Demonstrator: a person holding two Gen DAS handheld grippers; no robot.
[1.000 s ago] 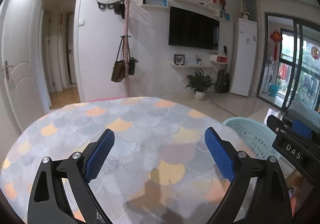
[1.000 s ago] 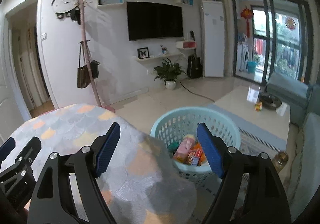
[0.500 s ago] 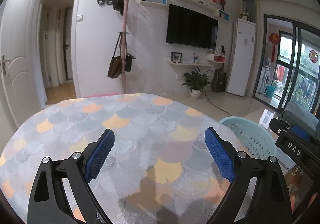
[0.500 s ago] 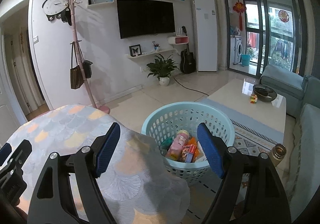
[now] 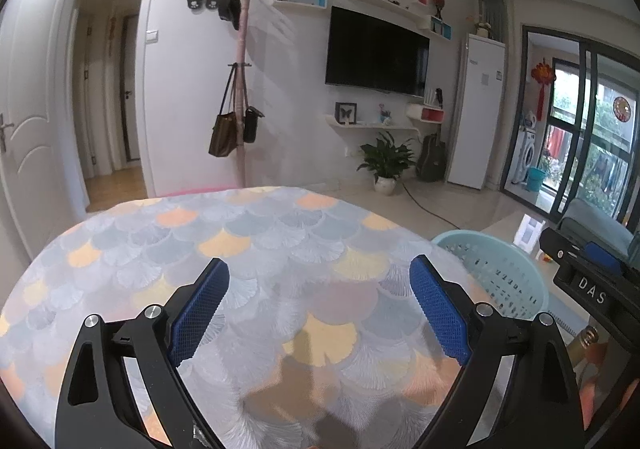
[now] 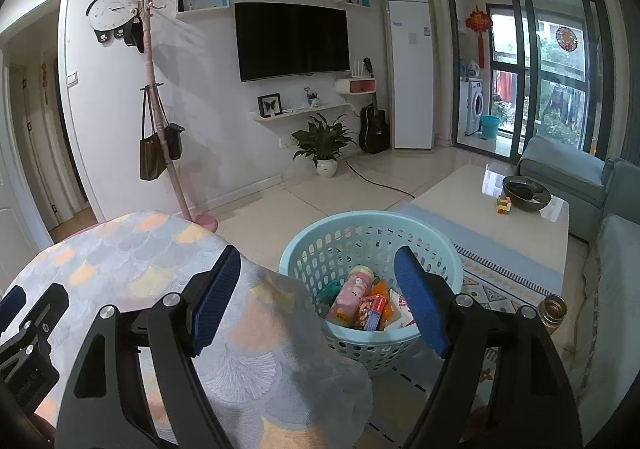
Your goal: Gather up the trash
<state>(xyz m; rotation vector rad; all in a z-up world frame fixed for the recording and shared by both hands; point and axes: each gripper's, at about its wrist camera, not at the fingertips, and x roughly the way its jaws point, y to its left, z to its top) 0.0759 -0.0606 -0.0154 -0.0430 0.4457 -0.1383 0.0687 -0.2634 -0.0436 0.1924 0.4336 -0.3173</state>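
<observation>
Both pairs of fingers stand wide apart and hold nothing. On the left gripper [image 5: 318, 307] the blue fingers [image 5: 200, 311] hang over the table [image 5: 256, 233], which is covered with a cloth of grey, orange and yellow fan shapes. No trash lies on the part of the cloth that shows between them. At the right edge of the left wrist view the black body of the right gripper [image 5: 592, 289] shows, with the letters DAS on it.

From the right gripper [image 6: 318, 303] the view goes over the edge of the table [image 6: 132, 257] toward the laundry basket [image 6: 320, 245], a pale turquoise one with holes in its wall, standing on the floor just beside the table. The trash [image 6: 362, 305] is inside the basket: a pink bottle [image 6: 350, 295] lying tilted, a small red and orange box [image 6: 372, 313] touching it, and some green and white pieces that are too small to name. The right blue finger [image 6: 420, 305] hides part of the basket's inside.

Near the basket a small bronze jar [image 6: 554, 309] stands on the patterned rug [image 6: 496, 289]. Farther away a white coffee table [image 6: 460, 197] carries a dark bowl [image 6: 526, 193] and a coloured cube [image 6: 504, 205] just beside it. On the far wall hangs a black television [image 6: 292, 41], with a potted plant [image 6: 324, 145] below it.
</observation>
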